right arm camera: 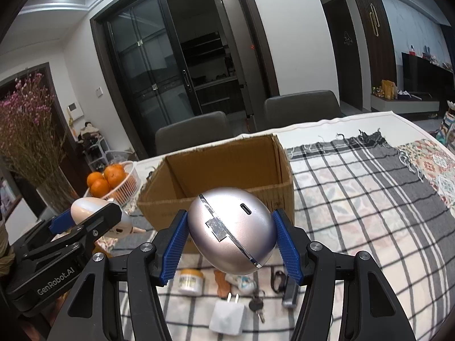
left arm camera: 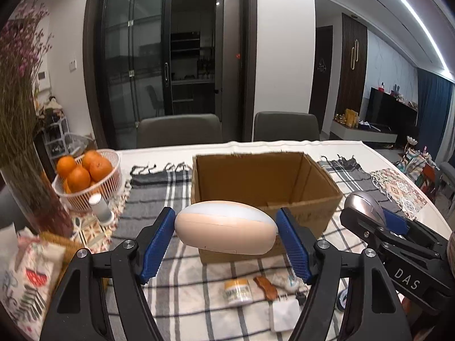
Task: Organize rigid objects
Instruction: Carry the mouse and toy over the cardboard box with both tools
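My left gripper (left arm camera: 226, 227) is shut on a beige and white egg-shaped device (left arm camera: 226, 227), held above the checked cloth in front of the open cardboard box (left arm camera: 264, 182). My right gripper (right arm camera: 231, 233) is shut on a silver egg-shaped device (right arm camera: 231, 233) with a charging port, also held in front of the box (right arm camera: 227, 170). The right gripper shows at the right of the left wrist view (left arm camera: 378, 218); the left gripper shows at the left of the right wrist view (right arm camera: 85, 218). The box looks empty inside.
On the cloth below lie a small jar (right arm camera: 191, 281), a white charger plug (right arm camera: 227, 316), keys (right arm camera: 256, 304), a brown piece (left arm camera: 266, 287) and a small dark device (right arm camera: 290, 294). A basket of oranges (left arm camera: 85, 176), a small white bottle (left arm camera: 101, 209) and a flower vase (left arm camera: 25, 170) stand at the left.
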